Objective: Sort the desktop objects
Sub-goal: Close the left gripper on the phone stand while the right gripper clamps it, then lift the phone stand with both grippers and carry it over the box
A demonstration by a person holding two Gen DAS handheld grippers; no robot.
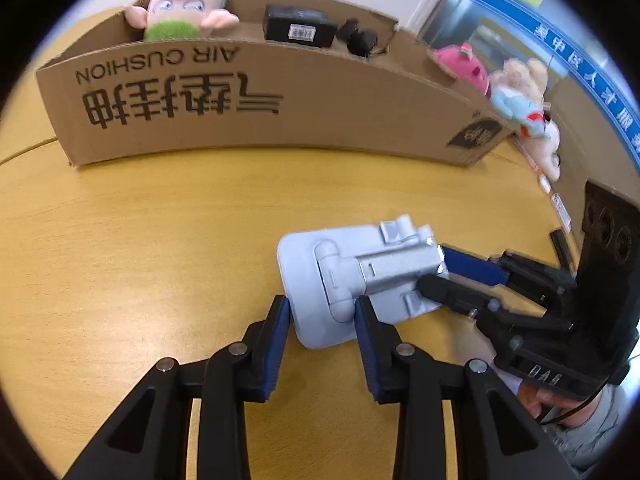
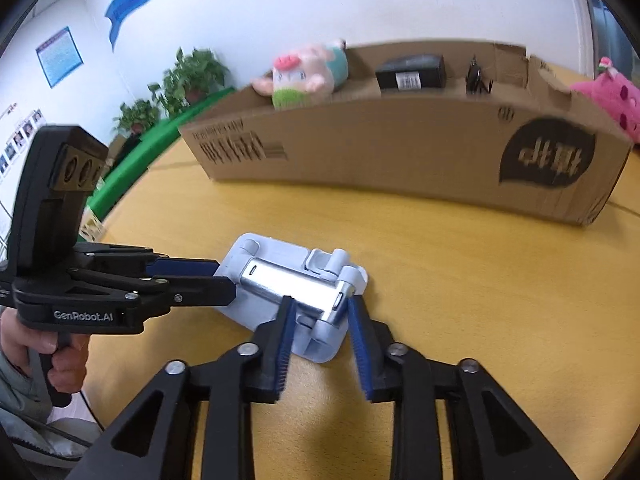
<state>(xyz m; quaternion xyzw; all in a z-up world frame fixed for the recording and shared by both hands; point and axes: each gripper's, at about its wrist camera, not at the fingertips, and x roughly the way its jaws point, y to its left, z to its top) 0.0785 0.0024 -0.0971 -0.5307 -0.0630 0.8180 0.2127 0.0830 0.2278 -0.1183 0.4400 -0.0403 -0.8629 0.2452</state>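
A pale blue folding phone stand (image 1: 316, 268) with a silver metal arm (image 1: 400, 270) lies flat on the wooden table (image 1: 160, 248). My left gripper (image 1: 322, 308) is open, its blue pads on either side of the stand's near hinge end. My right gripper (image 2: 320, 312) is open around the other end of the silver arm (image 2: 292, 284) of the stand (image 2: 280, 252). Each gripper shows in the other's view: the right one (image 1: 436, 270) coming in from the right, the left one (image 2: 222, 280) from the left.
A long cardboard box (image 1: 260, 100) stands behind the stand, holding a pig plush (image 1: 180, 8), a black adapter (image 1: 298, 26) and a black plug (image 1: 360, 42). A pink plush (image 1: 464, 64) and a cream plush (image 1: 528, 96) lie at its right end. Potted plants (image 2: 180, 84) stand far left.
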